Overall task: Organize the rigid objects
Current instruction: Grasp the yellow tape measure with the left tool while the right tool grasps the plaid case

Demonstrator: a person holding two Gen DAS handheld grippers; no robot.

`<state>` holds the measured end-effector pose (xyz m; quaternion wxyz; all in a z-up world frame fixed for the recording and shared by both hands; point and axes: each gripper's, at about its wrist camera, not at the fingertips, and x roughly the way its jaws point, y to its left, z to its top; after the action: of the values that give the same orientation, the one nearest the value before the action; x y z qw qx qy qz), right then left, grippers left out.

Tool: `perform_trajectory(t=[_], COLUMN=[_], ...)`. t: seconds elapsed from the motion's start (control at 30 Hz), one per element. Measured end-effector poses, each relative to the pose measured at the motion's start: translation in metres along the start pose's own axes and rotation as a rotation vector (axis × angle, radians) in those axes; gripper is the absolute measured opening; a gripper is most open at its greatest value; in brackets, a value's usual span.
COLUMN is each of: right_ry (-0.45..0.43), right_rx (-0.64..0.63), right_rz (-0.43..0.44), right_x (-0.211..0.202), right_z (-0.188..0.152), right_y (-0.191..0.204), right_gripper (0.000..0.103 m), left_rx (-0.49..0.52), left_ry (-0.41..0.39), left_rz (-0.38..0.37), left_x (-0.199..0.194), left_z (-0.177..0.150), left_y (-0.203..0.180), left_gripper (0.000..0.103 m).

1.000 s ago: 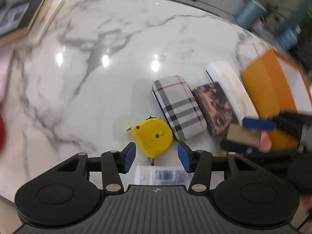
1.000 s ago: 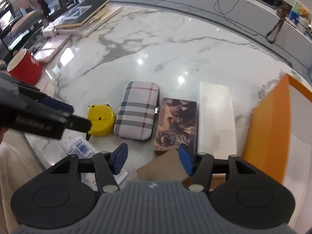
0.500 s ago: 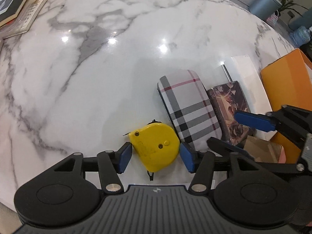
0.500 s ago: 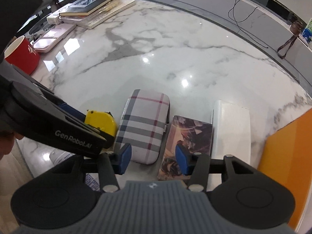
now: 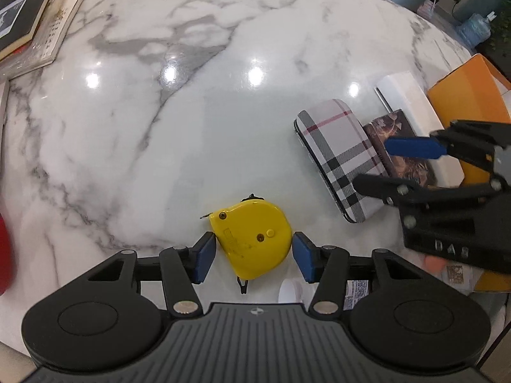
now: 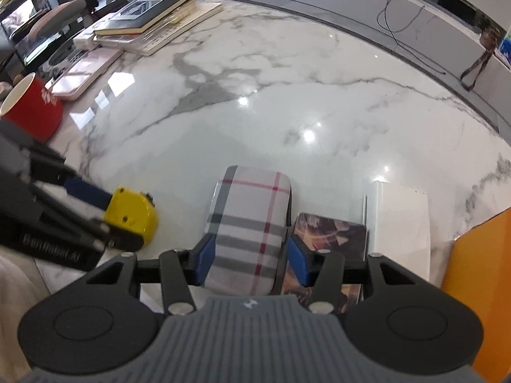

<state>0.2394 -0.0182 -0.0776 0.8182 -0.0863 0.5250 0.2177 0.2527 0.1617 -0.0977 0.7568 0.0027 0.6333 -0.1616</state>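
Observation:
A yellow tape measure [image 5: 252,239] lies on the marble table between the blue pads of my left gripper [image 5: 252,257], which is open around it. It also shows in the right wrist view [image 6: 131,215]. A plaid case [image 6: 250,223] lies between the pads of my right gripper [image 6: 250,263], which is open and straddles its near end. The plaid case also shows in the left wrist view [image 5: 340,162]. Right of it lie a dark patterned box [image 6: 332,239] and a white box [image 6: 399,220].
An orange box [image 6: 479,287] stands at the right edge. A red mug [image 6: 33,111], a pink case [image 6: 83,73] and stacked books [image 6: 153,16] are at the far left. A white labelled bottle [image 5: 354,289] lies under my left gripper.
Both grippers have moved forward and down. The tape measure is now between my left pads, and the plaid case between my right pads. The brown card has left the right view.

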Motion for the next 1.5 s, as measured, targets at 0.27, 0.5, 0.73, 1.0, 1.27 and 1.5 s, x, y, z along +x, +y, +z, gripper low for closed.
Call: perform_trajectory(t=[0.27,0.5,0.73,1.0,1.27,1.5], right_ry=[0.070,0.074,0.067,0.090,0.096,0.083], right_rx=[0.060,0.078,0.060,-0.015,0.010,0.028], right_rz=[0.006,-0.003,-0.037,-0.065,-0.068,-0.071], right_x=[0.017,0.026,0.033,0.026,0.021,0.030], right_z=[0.012,0.018,0.018,0.009,0.004,0.002], right_y=[0.003,0.007,0.013,0.021,0.020,0.023], right_gripper=[0.060,0.070,0.072,0.062,0.071,0.076], left_rx=[0.035,0.086,0.165,0.157,0.161,0.152], left_ry=[-0.026,-0.052,-0.091,-0.022,-0.026,-0.056], left_rz=[0.040,0.067,0.128,0.158,0.154,0.168], left_x=[0.004,0.006,0.011,0.008,0.005,0.006], left_z=[-0.001,0.001,0.000,-0.007,-0.016,-0.019], left_y=[-0.007,-0.009,-0.021,-0.020,-0.014,-0.018], left_gripper=[0.065,0.068,0.063,0.062,0.062,0.062])
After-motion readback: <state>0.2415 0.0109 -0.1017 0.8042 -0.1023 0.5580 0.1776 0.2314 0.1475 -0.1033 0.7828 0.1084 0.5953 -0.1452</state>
